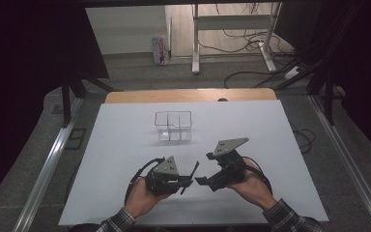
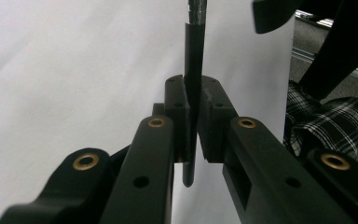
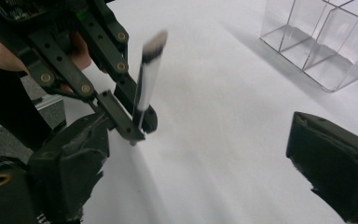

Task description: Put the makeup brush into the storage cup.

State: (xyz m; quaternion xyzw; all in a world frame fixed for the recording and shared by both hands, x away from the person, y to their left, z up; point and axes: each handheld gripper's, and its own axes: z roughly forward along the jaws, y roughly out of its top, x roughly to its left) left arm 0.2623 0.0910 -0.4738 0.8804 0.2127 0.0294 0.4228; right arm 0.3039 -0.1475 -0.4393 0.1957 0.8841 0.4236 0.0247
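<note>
A thin black makeup brush [image 1: 192, 174] stands nearly upright, clamped between the jaws of my left gripper [image 1: 187, 181] at the near middle of the white table. In the left gripper view its dark handle [image 2: 195, 56] runs up between the shut jaws of that gripper [image 2: 193, 119]. My right gripper [image 1: 204, 168] is just right of it, open, with nothing between its jaws. Its own view has the brush [image 3: 147, 84] with a silver ferrule and a dark tip held by the left gripper [image 3: 130, 122], beyond my right gripper [image 3: 200, 158]. Farther back stands a clear divided box [image 1: 174, 125].
The clear box [image 3: 321, 42] has several empty compartments. White sheet [image 1: 125, 145] covers the table, with a wooden strip [image 1: 188, 95] at its far edge. Metal rails run along both sides. Behind are desk legs, cables and a small carton [image 1: 160, 50] on the floor.
</note>
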